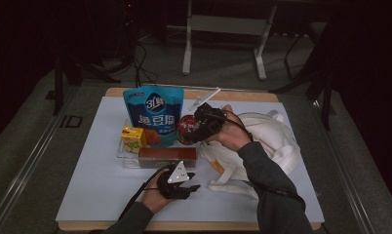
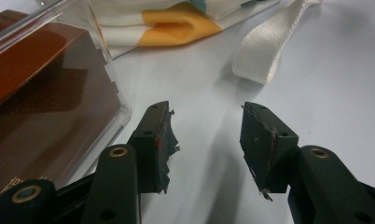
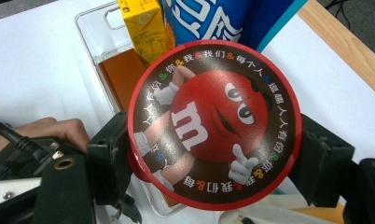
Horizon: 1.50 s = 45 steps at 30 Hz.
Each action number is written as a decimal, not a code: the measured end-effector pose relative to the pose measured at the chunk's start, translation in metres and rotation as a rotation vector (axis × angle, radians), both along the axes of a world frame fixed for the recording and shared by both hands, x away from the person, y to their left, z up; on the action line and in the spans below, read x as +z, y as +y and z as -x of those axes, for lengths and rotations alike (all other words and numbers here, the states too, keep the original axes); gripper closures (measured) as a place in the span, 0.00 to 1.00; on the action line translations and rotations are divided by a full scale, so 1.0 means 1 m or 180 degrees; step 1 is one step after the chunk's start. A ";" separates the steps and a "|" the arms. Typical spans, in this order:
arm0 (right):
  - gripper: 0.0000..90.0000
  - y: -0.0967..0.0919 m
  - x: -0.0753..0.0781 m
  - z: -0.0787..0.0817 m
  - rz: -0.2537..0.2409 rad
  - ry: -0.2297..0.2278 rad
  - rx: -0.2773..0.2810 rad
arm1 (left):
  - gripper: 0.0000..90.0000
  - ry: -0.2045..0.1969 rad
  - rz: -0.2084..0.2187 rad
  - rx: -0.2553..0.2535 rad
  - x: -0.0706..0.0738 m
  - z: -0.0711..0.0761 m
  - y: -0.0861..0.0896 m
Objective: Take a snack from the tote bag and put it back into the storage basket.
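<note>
My right gripper (image 1: 198, 130) (image 3: 215, 156) is shut on a round red M&M's tub (image 1: 186, 128) (image 3: 213, 126), with one jaw on each side of it. The tub is over the right end of a clear tray (image 1: 121, 155) (image 3: 90, 28). I cannot tell whether it rests in the tray. The tray holds a blue pouch (image 1: 154, 114) (image 3: 209, 18), a yellow juice box (image 1: 133, 138) (image 3: 146, 28) and a brown box (image 1: 167, 157) (image 2: 45, 93). My left gripper (image 1: 193, 180) (image 2: 206, 121) stands open just in front of the tray, over bare mat, with nothing between its jaws.
A white tote bag (image 1: 272, 141) (image 2: 167, 23) lies crumpled right of the tray, its strap (image 2: 265, 46) trailing toward my left gripper. The white mat (image 1: 96, 185) covers the wooden table (image 1: 243, 95). Metal stand legs (image 1: 186, 53) rise on the dark floor behind.
</note>
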State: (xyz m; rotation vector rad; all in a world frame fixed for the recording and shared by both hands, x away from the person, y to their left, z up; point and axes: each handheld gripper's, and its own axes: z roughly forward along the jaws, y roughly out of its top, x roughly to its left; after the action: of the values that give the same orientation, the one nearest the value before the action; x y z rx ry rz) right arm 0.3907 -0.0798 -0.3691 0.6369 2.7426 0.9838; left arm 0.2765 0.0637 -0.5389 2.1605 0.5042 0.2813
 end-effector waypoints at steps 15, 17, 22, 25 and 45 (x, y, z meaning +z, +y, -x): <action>0.28 0.010 -0.006 -0.007 0.0034 0.0024 -0.0071 | 0.59 -0.0003 -0.0004 -0.0006 0.000 0.000 0.000; 0.28 0.011 -0.008 -0.008 0.0040 0.0035 -0.0094 | 0.59 -0.0010 -0.0021 -0.0014 0.000 0.000 0.000; 0.28 0.013 -0.012 -0.013 0.0058 0.0069 -0.0128 | 0.59 -0.0003 -0.0003 -0.0009 0.000 0.000 0.000; 0.28 0.013 -0.013 -0.014 0.0071 0.0069 -0.0123 | 0.59 0.0000 0.0003 -0.0003 0.000 0.000 0.000; 0.28 0.016 -0.028 -0.023 0.0156 0.0141 -0.0171 | 0.59 0.0004 -0.0001 -0.0003 0.000 0.000 0.000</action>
State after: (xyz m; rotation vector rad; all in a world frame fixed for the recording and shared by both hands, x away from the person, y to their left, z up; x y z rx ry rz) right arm 0.4136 -0.0637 -0.3971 0.7290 2.7628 0.8987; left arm 0.2766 0.0637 -0.5390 2.1613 0.5038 0.2796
